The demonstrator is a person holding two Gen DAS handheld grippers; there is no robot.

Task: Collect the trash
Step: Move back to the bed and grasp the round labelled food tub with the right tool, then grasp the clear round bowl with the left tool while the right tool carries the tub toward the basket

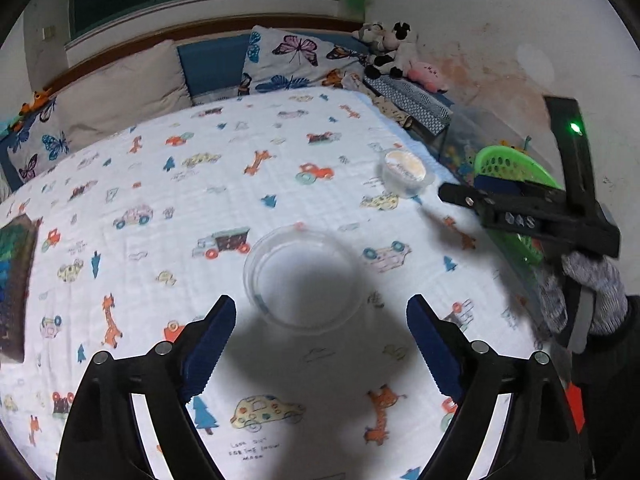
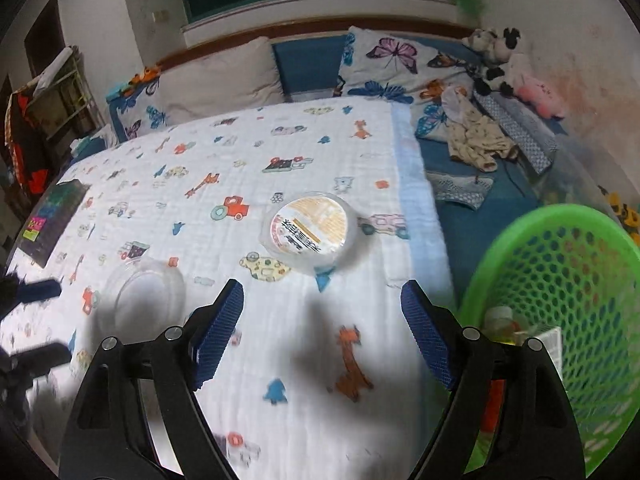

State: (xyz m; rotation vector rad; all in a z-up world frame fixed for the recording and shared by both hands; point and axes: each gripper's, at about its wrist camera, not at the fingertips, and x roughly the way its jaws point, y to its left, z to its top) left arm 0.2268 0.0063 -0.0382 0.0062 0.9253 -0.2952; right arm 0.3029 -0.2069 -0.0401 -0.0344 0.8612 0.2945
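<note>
In the left wrist view, a dark book [image 1: 14, 288] is seen at the left edge of the frame, lying on the bed cover [image 1: 160, 184], which is white and printed with cars, giraffes and small trees. Near the middle of the frame, an empty clear plastic bowl [image 1: 300, 276] is placed on the cover, just above the left gripper [image 1: 320, 320]. Its blue fingers [image 1: 210, 344] are spread wide in the lower part of the frame, with nothing between them and no contact with the bowl. To the upper right, a round lidded container [image 1: 406, 172] with a printed label is found near the edge of the cover. At the right edge, the right gripper [image 1: 460, 194] is seen from the side, held by a gloved hand [image 1: 584, 292], and a green basket [image 1: 516, 168] is partly hidden behind it. In the right wrist view, the book [image 2: 50, 220] appears at the left, and the clear bowl [image 2: 142, 300] is seen in the lower left, partly in shadow. The lidded container [image 2: 312, 228] lies a little right of the centre, above the right gripper [image 2: 322, 320], whose fingers [image 2: 218, 332] are also held wide apart and empty, apart from the container. At the right, the green basket [image 2: 560, 280] is standing beside the bed, with some trash visible inside it. Pillows [image 2: 224, 80] and plush toys [image 2: 500, 60] are seen along the top.
</note>
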